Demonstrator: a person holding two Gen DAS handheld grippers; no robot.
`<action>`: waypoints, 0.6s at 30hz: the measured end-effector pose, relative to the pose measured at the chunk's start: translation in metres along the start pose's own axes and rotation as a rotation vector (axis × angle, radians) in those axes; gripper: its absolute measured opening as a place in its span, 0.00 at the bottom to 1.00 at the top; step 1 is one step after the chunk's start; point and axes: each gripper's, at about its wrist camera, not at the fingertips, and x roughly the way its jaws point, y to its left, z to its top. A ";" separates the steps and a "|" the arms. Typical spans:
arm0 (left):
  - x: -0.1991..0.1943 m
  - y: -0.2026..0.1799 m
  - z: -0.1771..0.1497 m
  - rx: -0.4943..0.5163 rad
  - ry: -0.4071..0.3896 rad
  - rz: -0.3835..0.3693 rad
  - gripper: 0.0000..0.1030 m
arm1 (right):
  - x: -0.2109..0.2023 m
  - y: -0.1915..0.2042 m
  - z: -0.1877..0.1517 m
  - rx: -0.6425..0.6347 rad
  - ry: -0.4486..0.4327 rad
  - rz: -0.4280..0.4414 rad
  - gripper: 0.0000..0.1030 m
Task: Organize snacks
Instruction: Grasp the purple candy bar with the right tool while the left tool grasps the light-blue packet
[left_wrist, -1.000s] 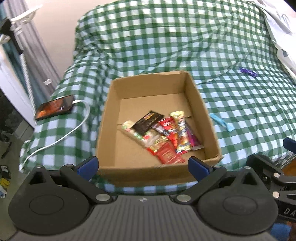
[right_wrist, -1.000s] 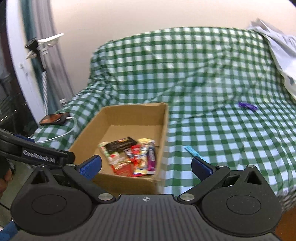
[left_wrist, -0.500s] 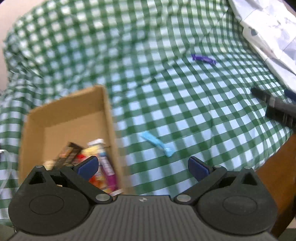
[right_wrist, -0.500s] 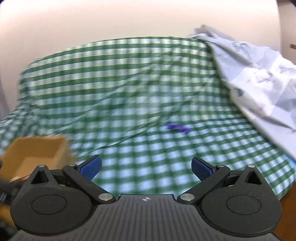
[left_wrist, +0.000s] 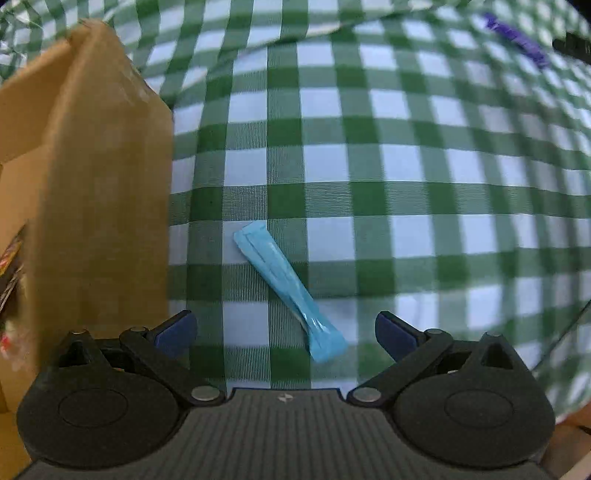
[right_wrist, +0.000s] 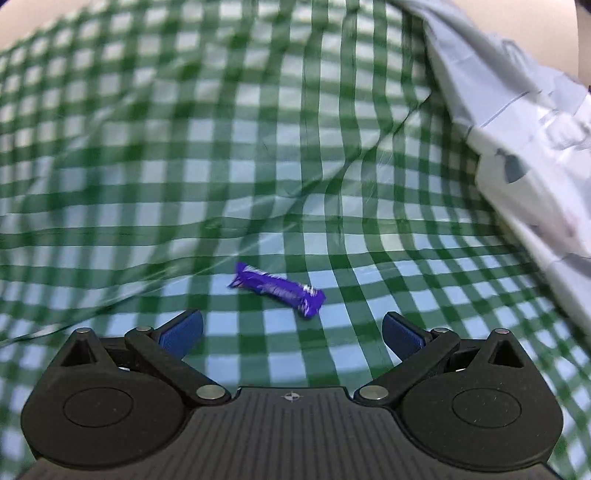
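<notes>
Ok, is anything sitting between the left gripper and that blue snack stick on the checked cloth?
Nothing visible. The left gripper is open, and the blue snack stick lies on bare checked cloth with its near end between the fingertips. The cardboard box stands off to the left.

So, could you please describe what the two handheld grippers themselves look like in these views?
The left gripper and the right gripper look alike: a ribbed dark-grey body with a small crosshair mark, two round black discs, black linkage arms with silver pins, and blue pads on the fingers. No cables, hands or sleeves show.
</notes>
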 end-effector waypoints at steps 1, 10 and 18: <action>0.009 -0.001 0.004 0.002 0.009 0.009 1.00 | 0.016 0.000 0.001 -0.002 0.004 -0.002 0.99; 0.039 0.014 0.017 -0.058 0.051 -0.073 1.00 | 0.147 0.022 0.014 -0.136 0.115 -0.025 0.99; 0.035 0.022 0.015 -0.046 0.034 -0.078 1.00 | 0.152 0.022 0.004 -0.151 0.077 -0.022 0.99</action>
